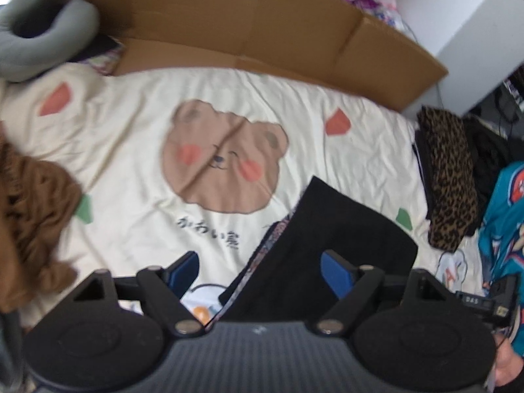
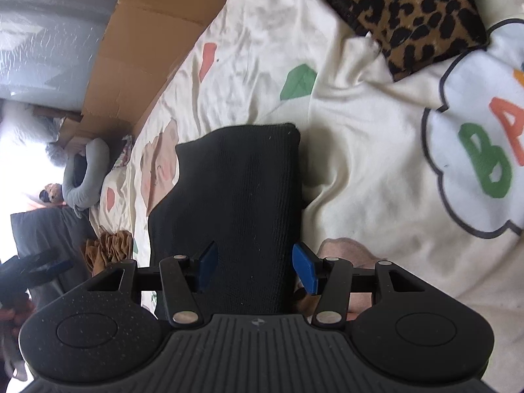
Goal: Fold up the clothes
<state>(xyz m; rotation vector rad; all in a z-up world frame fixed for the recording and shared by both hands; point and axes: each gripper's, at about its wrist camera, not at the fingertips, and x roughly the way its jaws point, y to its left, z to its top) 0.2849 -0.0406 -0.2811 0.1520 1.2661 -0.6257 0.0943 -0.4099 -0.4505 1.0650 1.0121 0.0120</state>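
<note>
A: Black knit garment [image 2: 229, 203], folded into a rough rectangle, lies flat on the cream bedspread [image 2: 360, 170]. Ribbed texture shows in the right wrist view; a patterned edge strip shows along its side in the left wrist view.

B: Right gripper [image 2: 257, 267]?

A: Spread, blue pads on either side of the near end of the black garment. Whether the pads touch the cloth, cannot tell.

B: Left gripper [image 1: 260, 271]?

A: Also spread. One pad over the bedspread, the other over the near part of the black garment [image 1: 330, 245]. Nothing pinched between them.

B: Other clothes?

A: Leopard-print folded piece [image 1: 450, 180] at the bed's right edge, apart from the black garment. Brown crumpled garment [image 1: 29, 216] at the left edge. Teal printed fabric [image 1: 504, 229] at far right, near a hand.

B: Background?

A: Bear face print [image 1: 226, 157] in the middle of the bedspread, brown cardboard [image 1: 249, 26] along the far side of the bed, grey U-shaped pillow [image 1: 42, 32] in the far left corner. Left wrist view is a bit blurred.
</note>
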